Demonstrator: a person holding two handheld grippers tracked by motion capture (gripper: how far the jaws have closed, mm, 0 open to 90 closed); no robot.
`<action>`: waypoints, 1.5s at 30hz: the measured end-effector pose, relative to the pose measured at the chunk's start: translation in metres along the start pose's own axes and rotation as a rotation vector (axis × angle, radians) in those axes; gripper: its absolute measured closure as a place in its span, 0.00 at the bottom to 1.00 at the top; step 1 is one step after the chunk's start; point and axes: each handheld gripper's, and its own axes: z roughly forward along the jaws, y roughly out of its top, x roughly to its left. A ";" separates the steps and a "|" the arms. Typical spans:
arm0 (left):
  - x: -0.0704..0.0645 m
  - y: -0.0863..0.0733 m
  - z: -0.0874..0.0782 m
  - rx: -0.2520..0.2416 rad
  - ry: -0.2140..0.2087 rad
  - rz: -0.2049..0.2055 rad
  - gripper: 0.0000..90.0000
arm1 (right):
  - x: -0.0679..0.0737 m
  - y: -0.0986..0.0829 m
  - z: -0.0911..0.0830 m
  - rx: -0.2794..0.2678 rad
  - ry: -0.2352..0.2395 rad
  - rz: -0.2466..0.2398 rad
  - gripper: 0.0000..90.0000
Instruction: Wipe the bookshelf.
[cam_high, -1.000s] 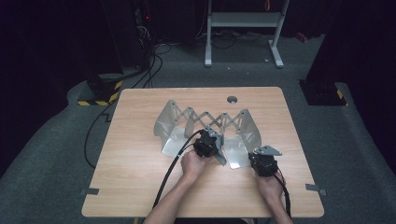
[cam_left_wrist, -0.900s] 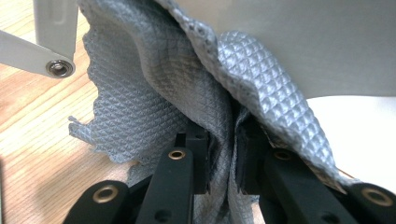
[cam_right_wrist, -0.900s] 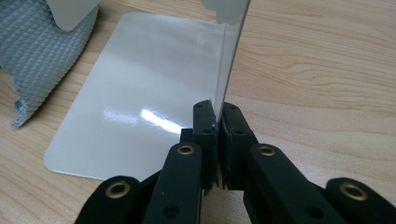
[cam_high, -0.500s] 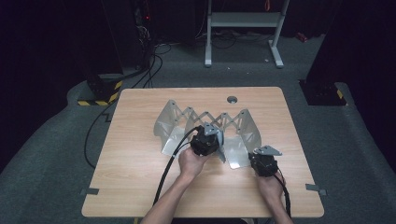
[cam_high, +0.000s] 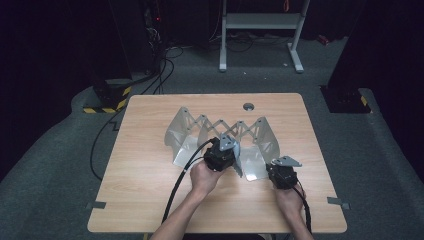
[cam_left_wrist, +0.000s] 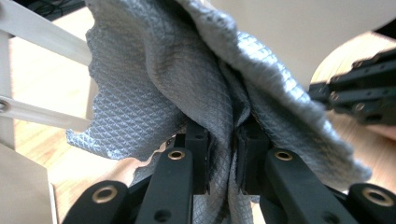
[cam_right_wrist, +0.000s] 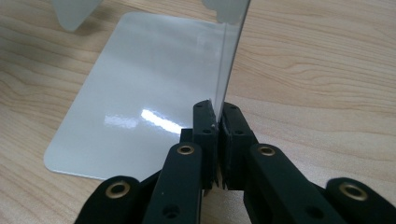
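A pale grey folding rack (cam_high: 220, 131) with a scissor lattice stands opened out on the wooden table (cam_high: 145, 175). In the left gripper view, my left gripper (cam_left_wrist: 224, 149) is shut on a grey cloth (cam_left_wrist: 154, 93) with a diamond weave, which bunches up over the jaws. In the high view the left gripper (cam_high: 222, 152) sits at the rack's front middle. My right gripper (cam_right_wrist: 218, 126) is shut on the edge of a thin upright panel (cam_right_wrist: 231, 56) of the rack, beside a flat glossy panel (cam_right_wrist: 140, 93) lying on the table. From above, the right gripper (cam_high: 282, 172) is at the rack's front right corner.
Cables (cam_high: 185, 175) trail from both grippers toward the table's near edge. A round grommet (cam_high: 248, 106) sits at the far edge. A white stand (cam_high: 260, 30) and black equipment stand on the floor beyond. Bare wood lies left of the rack.
The left gripper has shifted and turned slightly at the rack's front with the cloth in it. The right gripper has stayed put on the panel.
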 end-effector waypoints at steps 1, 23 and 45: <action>0.000 -0.001 0.002 0.007 -0.002 -0.003 0.87 | 0.000 0.000 0.000 0.000 0.000 0.000 0.97; 0.003 -0.042 0.039 0.145 0.009 -0.035 0.87 | 0.000 0.000 0.000 0.001 0.001 0.000 0.96; 0.011 -0.066 0.005 0.156 -0.029 -0.057 0.56 | 0.001 0.001 0.001 0.003 -0.003 0.006 0.96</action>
